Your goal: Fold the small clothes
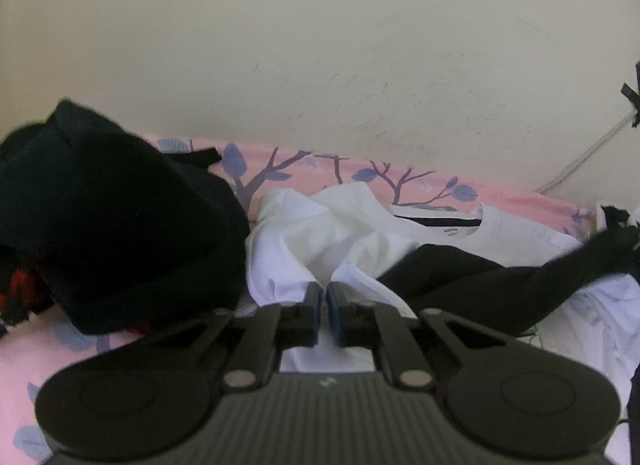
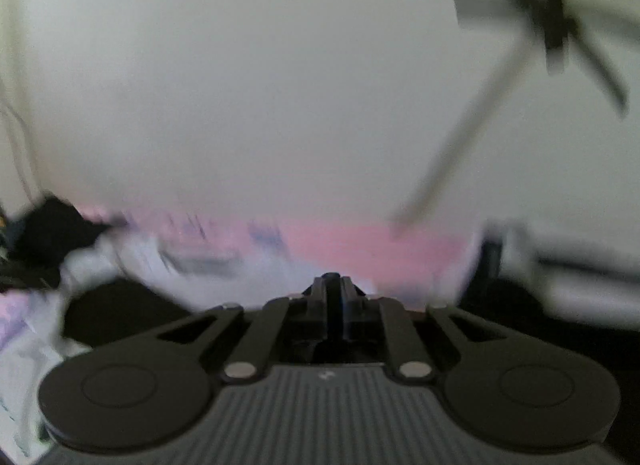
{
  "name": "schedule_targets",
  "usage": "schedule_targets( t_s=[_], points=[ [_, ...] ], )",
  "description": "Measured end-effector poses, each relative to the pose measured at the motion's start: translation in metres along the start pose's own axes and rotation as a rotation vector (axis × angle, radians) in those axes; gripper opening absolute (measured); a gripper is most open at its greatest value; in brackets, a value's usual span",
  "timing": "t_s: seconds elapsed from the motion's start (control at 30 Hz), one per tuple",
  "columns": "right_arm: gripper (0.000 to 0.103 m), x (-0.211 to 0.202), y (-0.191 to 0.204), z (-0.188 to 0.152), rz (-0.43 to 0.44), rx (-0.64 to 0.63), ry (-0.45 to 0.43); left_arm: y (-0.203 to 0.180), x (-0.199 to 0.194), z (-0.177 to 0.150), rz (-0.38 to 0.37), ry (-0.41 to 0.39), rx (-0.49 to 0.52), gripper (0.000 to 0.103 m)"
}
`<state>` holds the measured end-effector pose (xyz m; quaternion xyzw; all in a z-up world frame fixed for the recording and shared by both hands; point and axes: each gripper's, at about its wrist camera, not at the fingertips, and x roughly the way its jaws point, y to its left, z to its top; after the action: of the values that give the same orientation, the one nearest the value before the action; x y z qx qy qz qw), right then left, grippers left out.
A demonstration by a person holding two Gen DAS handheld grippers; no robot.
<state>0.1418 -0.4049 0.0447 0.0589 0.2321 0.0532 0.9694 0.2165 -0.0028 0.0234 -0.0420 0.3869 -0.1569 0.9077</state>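
A pink leaf-printed bedsheet (image 1: 304, 169) meets a scuffed cream wall (image 1: 320, 65), seemingly cable-strung.

The right wrist view is smeared throughout: the pink sheet (image 2: 344, 243) shows only as a band of colour, its print unreadable, and the white cloth (image 2: 132, 253) at near left has no clear outline. Dark strips on the wall (image 2: 556, 25) at far right are streaked beyond telling what they are. A dark shape (image 2: 516, 301) at right is cut off by the gripper body. In the left wrist view, the black garment pile (image 1: 120, 225) at left hides a red item (image 1: 24, 285) save for a sliver, and runs past the left edge. The black sleeve-like piece (image 1: 500, 285) blurs toward the right edge, where its end cannot be made out.
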Motion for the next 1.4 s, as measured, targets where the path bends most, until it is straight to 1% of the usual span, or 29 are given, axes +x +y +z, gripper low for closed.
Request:
schedule_targets(
  t_s=[0.03,0.1,0.13,0.17,0.2,0.23,0.27,0.3,0.33,0.4,0.5,0.57,0.67,0.73,0.77,0.8,0.83,0.87,0.9,0.93,0.97,1.0,1.07,1.1,1.13,1.17,1.2,1.3,1.4],
  points=[
    [0.005,-0.019,0.002,0.007,0.042,-0.029,-0.068,0.003,0.001,-0.001,0.001,0.004,-0.009,0.006],
    [0.007,-0.050,0.006,0.010,0.109,-0.103,-0.145,0.007,0.001,-0.002,0.013,0.008,-0.010,0.006],
    [0.007,-0.063,0.008,0.005,0.126,-0.155,-0.146,0.009,0.000,-0.003,0.017,0.011,-0.008,0.006],
    [0.010,-0.072,0.008,-0.004,0.141,-0.191,-0.129,0.011,-0.001,-0.004,0.019,0.015,-0.006,0.007],
    [0.027,-0.079,0.006,-0.016,0.151,-0.213,-0.094,0.012,-0.004,-0.004,0.018,0.014,-0.003,0.009],
    [0.046,-0.084,0.003,-0.031,0.153,-0.213,-0.042,0.013,-0.008,-0.005,0.015,0.008,0.000,0.010],
    [0.057,-0.089,-0.001,-0.046,0.137,-0.205,0.005,0.013,-0.013,-0.004,0.011,-0.003,0.004,0.012],
    [0.053,-0.094,-0.004,-0.061,0.095,-0.204,0.041,0.013,-0.018,-0.004,0.010,-0.015,0.007,0.015],
    [0.053,-0.102,-0.008,-0.074,0.051,-0.196,0.067,0.012,-0.025,-0.003,0.005,-0.035,0.014,0.019],
    [0.054,-0.126,-0.018,-0.096,0.004,-0.096,0.073,0.006,-0.036,-0.001,-0.012,-0.071,0.024,0.023],
    [0.054,-0.161,-0.029,-0.123,0.006,0.108,0.064,-0.010,-0.042,0.001,-0.058,-0.096,0.048,0.024],
    [0.054,-0.178,-0.020,-0.136,0.018,0.159,0.066,-0.023,-0.038,-0.002,-0.083,-0.094,0.067,0.025],
    [0.057,-0.194,0.006,-0.153,0.059,0.182,0.081,-0.041,-0.022,-0.011,-0.116,-0.067,0.091,0.025],
    [0.057,-0.192,0.023,-0.164,0.051,0.167,0.118,-0.047,-0.006,-0.018,-0.110,-0.041,0.097,0.025],
    [0.051,-0.189,0.029,-0.167,0.031,0.150,0.133,-0.048,0.003,-0.021,-0.101,-0.023,0.089,0.025],
    [0.039,-0.183,0.033,-0.173,0.018,0.139,0.152,-0.047,0.011,-0.025,-0.092,-0.010,0.078,0.025],
    [0.022,-0.177,0.034,-0.176,0.014,0.146,0.179,-0.044,0.018,-0.029,-0.085,0.000,0.068,0.024],
    [0.002,-0.175,0.034,-0.177,-0.010,0.139,0.181,-0.043,0.019,-0.033,-0.090,-0.032,0.072,0.024],
    [0.000,-0.175,0.032,-0.174,-0.040,0.110,0.179,-0.042,0.018,-0.037,-0.091,-0.051,0.092,0.024],
    [0.000,-0.179,0.028,-0.169,-0.091,0.088,0.156,-0.042,0.016,-0.043,-0.089,-0.076,0.120,0.024],
    [0.000,-0.185,0.021,-0.158,-0.176,0.064,0.111,-0.044,0.015,-0.048,-0.084,-0.098,0.145,0.024],
    [0.000,-0.193,0.008,-0.147,-0.239,0.060,0.074,-0.047,0.014,-0.050,-0.073,-0.106,0.165,0.024],
    [0.000,-0.208,-0.027,-0.118,-0.436,0.088,-0.017,-0.052,0.015,-0.050,-0.050,-0.112,0.182,0.024],
    [0.000,-0.216,-0.041,-0.107,-0.476,0.127,-0.045,-0.054,0.015,-0.051,-0.042,-0.114,0.191,0.024],
    [0.000,-0.225,-0.050,-0.098,-0.454,0.176,-0.068,-0.055,0.015,-0.051,-0.039,-0.116,0.196,0.024],
    [0.000,-0.232,-0.051,-0.091,-0.389,0.206,-0.076,-0.054,0.013,-0.051,-0.040,-0.116,0.196,0.024],
    [0.000,-0.233,-0.046,-0.089,-0.340,0.207,-0.069,-0.053,0.013,-0.051,-0.041,-0.117,0.193,0.024],
    [0.000,-0.209,-0.008,-0.103,-0.204,0.141,0.031,-0.051,0.013,-0.051,-0.048,-0.118,0.185,0.024],
    [0.000,-0.172,0.028,-0.130,-0.086,0.103,0.146,-0.050,0.013,-0.051,-0.054,-0.118,0.183,0.025]
  ],
)
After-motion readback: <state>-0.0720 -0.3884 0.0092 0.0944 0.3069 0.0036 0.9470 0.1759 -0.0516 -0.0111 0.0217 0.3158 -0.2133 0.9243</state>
